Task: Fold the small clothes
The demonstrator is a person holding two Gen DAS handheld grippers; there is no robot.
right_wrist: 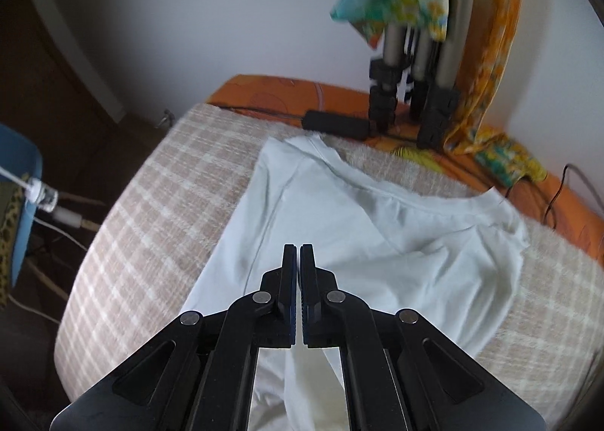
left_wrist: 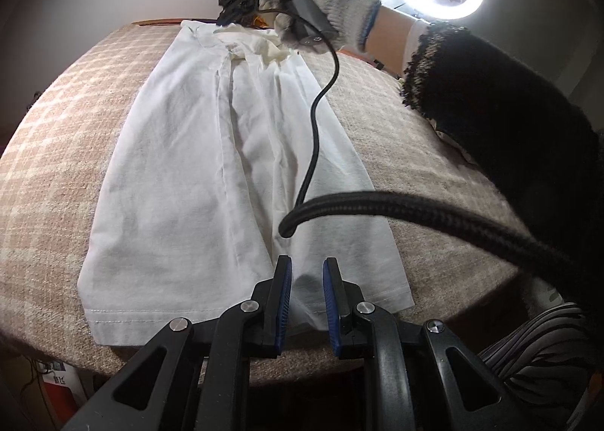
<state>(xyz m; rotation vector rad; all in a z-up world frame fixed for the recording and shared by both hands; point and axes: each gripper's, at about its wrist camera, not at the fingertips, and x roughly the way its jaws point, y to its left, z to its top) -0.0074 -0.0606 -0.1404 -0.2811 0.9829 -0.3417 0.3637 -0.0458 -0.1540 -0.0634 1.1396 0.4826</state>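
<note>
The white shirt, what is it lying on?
The white shirt lies on a beige checked cloth that shows all around it. What the cloth covers is hidden, apart from an orange surface at the far edge.

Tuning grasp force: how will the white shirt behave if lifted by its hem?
The shirt is probably floppy: it lies flat with soft wrinkles and bunches at the collar, so it should drape and sag. It looks thin, so likely light. On the checked cloth it may drag rather than slide freely.
</note>
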